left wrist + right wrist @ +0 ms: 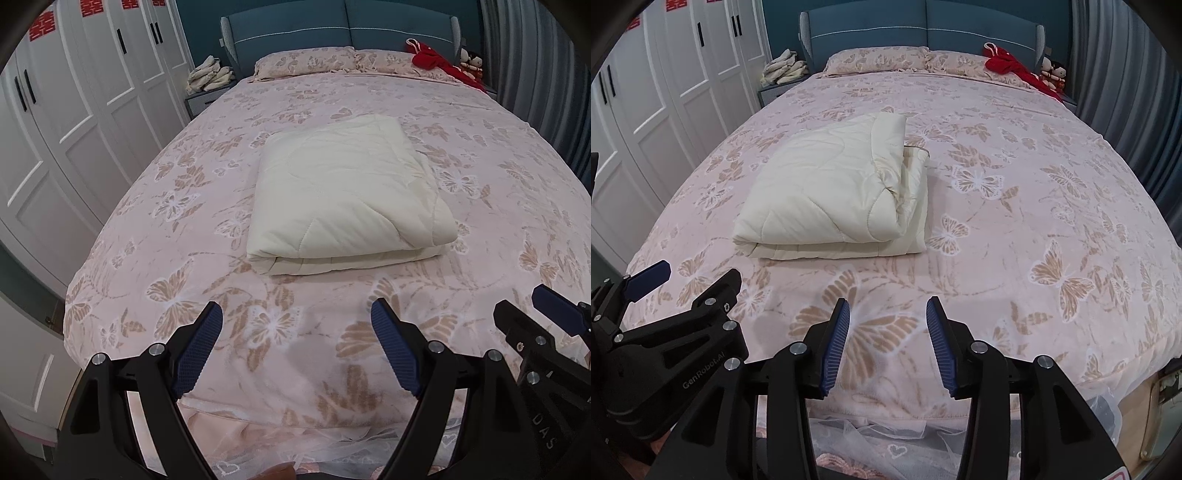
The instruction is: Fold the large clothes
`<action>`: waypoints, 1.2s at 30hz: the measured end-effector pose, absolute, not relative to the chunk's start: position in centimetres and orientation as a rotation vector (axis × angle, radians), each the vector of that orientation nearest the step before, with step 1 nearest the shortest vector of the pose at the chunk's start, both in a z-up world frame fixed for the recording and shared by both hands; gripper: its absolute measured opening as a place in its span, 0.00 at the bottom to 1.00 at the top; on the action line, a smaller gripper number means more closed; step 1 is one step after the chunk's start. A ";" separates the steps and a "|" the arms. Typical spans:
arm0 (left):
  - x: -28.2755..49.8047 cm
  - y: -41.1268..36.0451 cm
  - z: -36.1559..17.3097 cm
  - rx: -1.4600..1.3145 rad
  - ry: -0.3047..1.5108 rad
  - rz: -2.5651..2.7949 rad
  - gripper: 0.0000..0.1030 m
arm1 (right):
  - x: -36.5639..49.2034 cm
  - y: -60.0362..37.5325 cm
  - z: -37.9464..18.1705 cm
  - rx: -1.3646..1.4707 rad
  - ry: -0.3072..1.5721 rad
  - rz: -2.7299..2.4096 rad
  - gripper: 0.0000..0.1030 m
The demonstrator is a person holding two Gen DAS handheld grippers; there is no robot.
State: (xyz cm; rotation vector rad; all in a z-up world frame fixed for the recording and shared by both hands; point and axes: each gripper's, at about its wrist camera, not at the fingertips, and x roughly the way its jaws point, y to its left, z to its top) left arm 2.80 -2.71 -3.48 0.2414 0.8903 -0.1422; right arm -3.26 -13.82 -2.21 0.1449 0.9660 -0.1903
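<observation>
A cream quilted blanket [347,195] lies folded into a thick rectangle on the middle of the bed [184,229], which has a pink butterfly cover. Seen from the right wrist, the blanket [831,195] shows its layered folds along the right side. My left gripper [295,306] hovers over the foot of the bed, short of the blanket, open wide with nothing between its fingers. My right gripper [888,301] is just to its right, also short of the blanket, open and empty. Each wrist view catches the other gripper at its edge.
Two matching pillows [306,62] lie against the blue headboard. A red garment [436,61] and dolls [1052,72] sit at the far right corner. White wardrobe doors [74,110] run along the left, a bedside table bears piled cloth [210,74], and a grey curtain [1126,92] hangs on the right.
</observation>
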 end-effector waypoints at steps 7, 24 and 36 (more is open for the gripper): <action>2.3 -2.8 -3.4 0.228 0.880 -0.151 0.78 | -3.3 -13.8 -2.3 0.142 0.967 -0.190 0.42; 1.6 -2.7 -3.4 0.200 0.861 -0.132 0.78 | -3.9 -13.2 -2.3 0.136 0.964 -0.206 0.42; 1.7 -2.3 -4.0 0.182 0.907 -0.138 0.78 | -3.8 -13.1 -2.7 0.133 0.976 -0.206 0.42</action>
